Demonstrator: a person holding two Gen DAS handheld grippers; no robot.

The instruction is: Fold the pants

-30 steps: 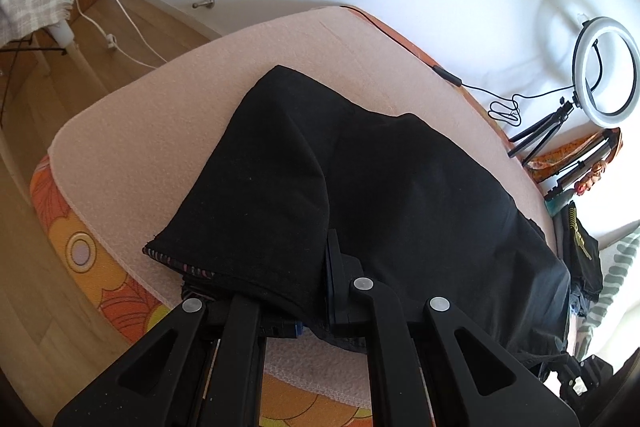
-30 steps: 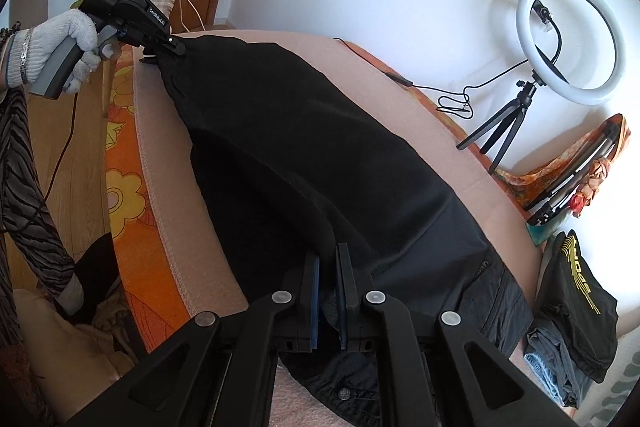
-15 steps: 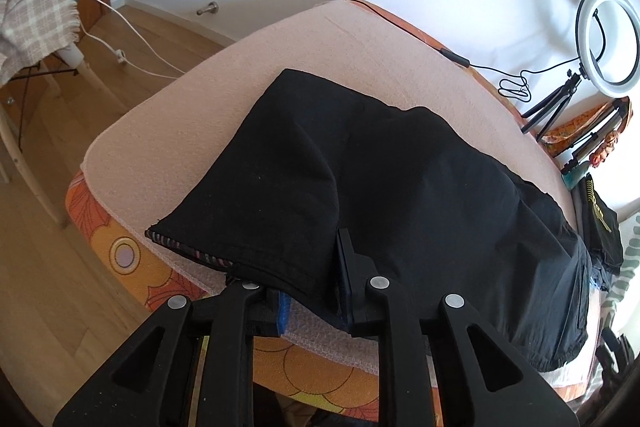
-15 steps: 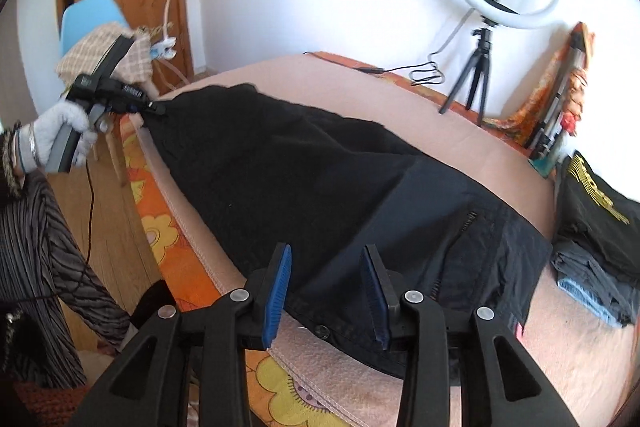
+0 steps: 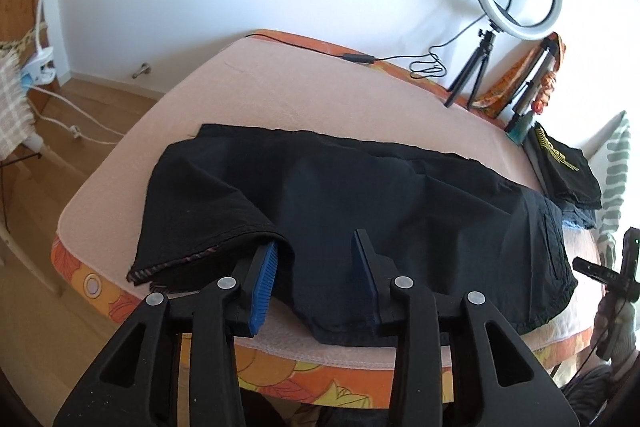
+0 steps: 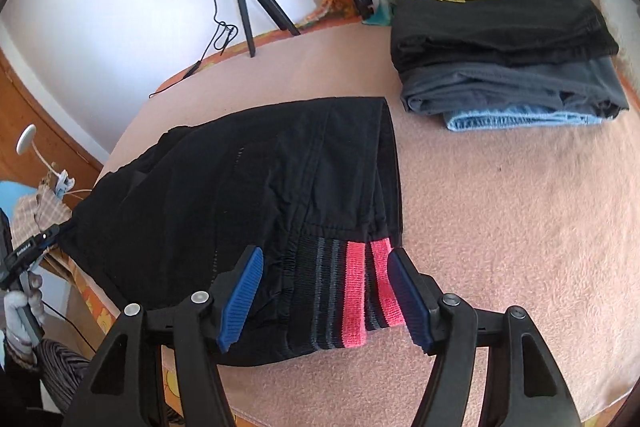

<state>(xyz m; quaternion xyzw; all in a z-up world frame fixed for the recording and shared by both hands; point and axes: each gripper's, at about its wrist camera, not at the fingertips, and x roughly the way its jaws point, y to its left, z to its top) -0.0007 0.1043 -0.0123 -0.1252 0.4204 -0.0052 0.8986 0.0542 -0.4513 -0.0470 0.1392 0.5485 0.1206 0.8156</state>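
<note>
Both jaws opening, released: left hand-held gripper (image 5: 316,267) over pants (image 5: 360,199) hem, right hand-held gripper (image 6: 326,293) straddling waistband.

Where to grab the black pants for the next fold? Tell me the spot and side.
Probably the striped elastic waistband of the black pants, from the near edge: it lies flat facing the right gripper, whose opening jaws straddle it without pressing on it.

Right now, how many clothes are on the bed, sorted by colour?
Black: 2 (pants, top of the pile)
Grey: 1
Light blue: 1
Total: 4
</note>
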